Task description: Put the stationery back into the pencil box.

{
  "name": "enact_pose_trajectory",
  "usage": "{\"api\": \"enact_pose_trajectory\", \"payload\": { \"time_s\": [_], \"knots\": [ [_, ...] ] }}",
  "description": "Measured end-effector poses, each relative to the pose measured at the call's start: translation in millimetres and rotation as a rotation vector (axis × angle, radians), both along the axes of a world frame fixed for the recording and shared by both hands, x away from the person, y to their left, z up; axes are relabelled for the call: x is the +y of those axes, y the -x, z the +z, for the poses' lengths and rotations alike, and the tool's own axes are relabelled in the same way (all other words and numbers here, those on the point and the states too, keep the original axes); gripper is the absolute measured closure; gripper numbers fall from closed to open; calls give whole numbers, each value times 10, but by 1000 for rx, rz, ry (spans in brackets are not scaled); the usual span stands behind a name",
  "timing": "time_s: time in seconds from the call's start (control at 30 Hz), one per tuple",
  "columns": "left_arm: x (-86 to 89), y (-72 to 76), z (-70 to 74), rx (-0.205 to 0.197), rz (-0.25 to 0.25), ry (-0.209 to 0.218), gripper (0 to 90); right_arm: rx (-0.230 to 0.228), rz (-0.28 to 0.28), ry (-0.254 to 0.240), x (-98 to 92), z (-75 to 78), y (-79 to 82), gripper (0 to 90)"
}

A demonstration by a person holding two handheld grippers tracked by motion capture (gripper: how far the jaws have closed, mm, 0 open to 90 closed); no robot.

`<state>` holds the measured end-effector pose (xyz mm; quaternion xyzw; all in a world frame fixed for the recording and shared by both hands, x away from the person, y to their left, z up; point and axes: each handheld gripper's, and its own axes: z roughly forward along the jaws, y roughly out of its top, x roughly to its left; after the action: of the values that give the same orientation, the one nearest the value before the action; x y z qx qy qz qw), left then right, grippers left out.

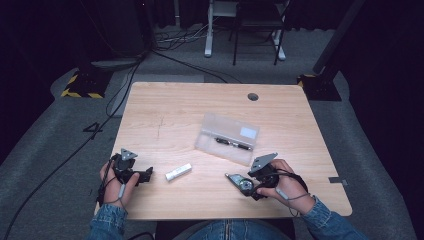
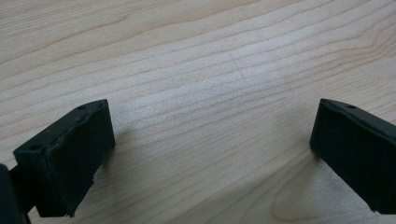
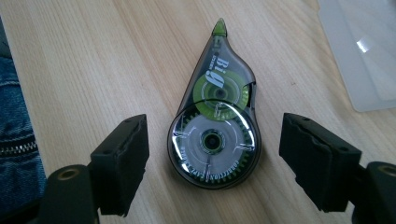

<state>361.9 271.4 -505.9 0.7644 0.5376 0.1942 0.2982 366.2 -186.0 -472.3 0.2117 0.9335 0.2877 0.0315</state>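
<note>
While both hands rest at the lower edge of the high view, the wooden counter (image 1: 165, 115) carries four items. The left tool (image 1: 148, 174), at lower left, lies low on the counter, jaws pointing toward frame centre. A small white stick-shaped item (image 1: 178, 172) lies just right of it, apart from the jaws. The right tool (image 1: 239, 181), at lower right, sits at the correction tape dispenser (image 1: 242, 183), which lies flat near the counter's front edge. A clear plastic case (image 1: 228, 137) with dark pens inside lies open above the dispenser, right of centre.

Left gripper view: the left tool (image 2: 210, 154) is released, jaws spread wide at lower left and lower right, with bare wood grain between them.

Right gripper view: the right tool (image 3: 212, 163) is released; its jaws stand on either side of the correction tape dispenser (image 3: 215, 130) with a visible gap on each side, not pressing it. The dispenser lies flat at frame centre, green tip pointing up. The plastic case's (image 3: 369, 56) corner shows at upper right.
</note>
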Motion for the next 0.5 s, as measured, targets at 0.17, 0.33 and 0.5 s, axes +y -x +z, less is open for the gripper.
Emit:
{"api": "enact_pose_trajectory", "payload": {
  "time_s": [0.17,0.33,0.5],
  "knots": [
    [0,0,0,0,0,0,1,-13,13,26,26,-47,5,253],
    [0,0,0,0,0,0,1,-9,18,32,46,-60,18,277],
    [0,0,1,0,1,-1,1,-20,39,48,46,-67,12,347]
  ]
}}
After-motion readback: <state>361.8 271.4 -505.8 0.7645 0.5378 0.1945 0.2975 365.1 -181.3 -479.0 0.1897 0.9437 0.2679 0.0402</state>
